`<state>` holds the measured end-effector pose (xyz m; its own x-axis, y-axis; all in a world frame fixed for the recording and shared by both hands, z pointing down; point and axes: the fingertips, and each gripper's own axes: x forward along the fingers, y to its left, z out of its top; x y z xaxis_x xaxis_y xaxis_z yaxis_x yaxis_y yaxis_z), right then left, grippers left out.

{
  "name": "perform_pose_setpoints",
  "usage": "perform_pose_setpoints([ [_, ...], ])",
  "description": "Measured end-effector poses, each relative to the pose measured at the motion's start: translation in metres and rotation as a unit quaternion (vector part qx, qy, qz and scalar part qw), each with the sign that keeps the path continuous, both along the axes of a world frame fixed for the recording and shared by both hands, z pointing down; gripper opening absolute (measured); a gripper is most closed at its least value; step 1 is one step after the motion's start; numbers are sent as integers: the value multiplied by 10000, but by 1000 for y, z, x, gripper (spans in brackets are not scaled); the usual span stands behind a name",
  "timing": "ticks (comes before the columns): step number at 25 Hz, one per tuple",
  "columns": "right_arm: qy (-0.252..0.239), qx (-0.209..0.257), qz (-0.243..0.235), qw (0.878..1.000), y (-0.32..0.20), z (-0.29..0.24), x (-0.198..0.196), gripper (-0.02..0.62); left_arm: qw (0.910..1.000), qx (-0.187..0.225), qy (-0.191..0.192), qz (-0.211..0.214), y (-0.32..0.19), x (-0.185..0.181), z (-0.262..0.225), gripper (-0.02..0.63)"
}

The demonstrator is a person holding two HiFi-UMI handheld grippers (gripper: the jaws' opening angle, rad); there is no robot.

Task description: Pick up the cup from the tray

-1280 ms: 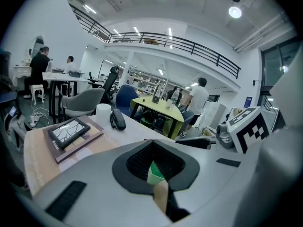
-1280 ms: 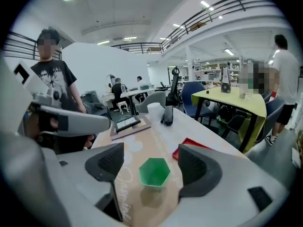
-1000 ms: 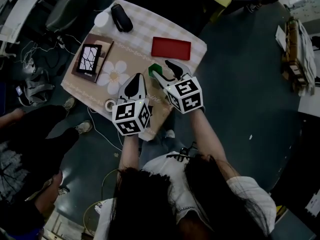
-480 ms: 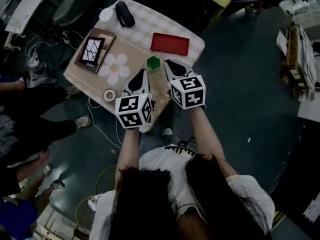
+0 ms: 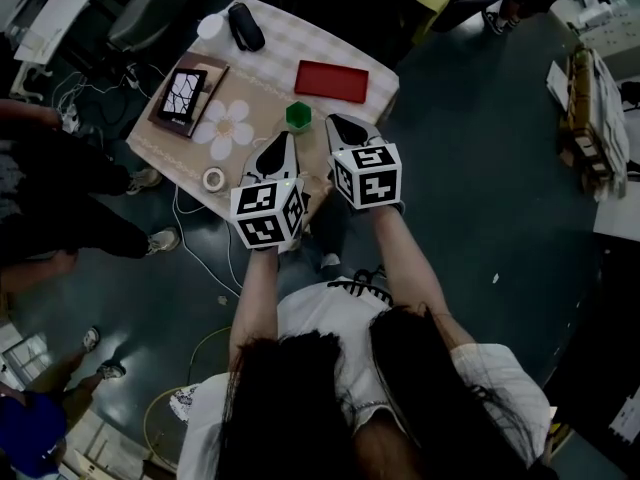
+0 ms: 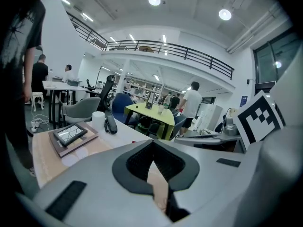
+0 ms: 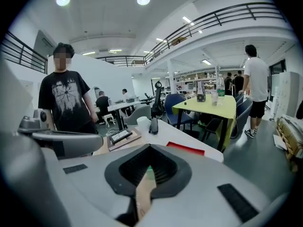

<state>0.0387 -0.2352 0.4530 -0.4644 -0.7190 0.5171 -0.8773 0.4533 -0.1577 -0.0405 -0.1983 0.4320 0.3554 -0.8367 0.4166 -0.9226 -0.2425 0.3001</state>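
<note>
Right hand-held gripper, jaws just closed on nothing, slants down near the green cup. Left hand-held gripper, pressed together too, slants alongside over the worktop.

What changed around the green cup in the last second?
The right gripper, jaws open beside the green cup before, has just closed them on nothing. Both it and the left gripper pulled back toward the person. The cup stays on the table; the left jaws stay shut.

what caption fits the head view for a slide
From above: left gripper and right gripper, both shut and empty, hover just short of the green cup on the table.
</note>
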Motion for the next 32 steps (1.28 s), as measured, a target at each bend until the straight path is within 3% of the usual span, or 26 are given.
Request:
perform_pose_setpoints([
  [6,101,67,-138,9998,8,-2,-2,11,9999,-16,-15,-150,9,-2,-1,5],
  [13,199,101,-219,9995,13,-5,-2,11,9996,33,-281,18,19,7,-2,5],
  [32,302,62,-314,9990,26,0,-4,11,9997,74,-228,-2,28,7,-8,5],
])
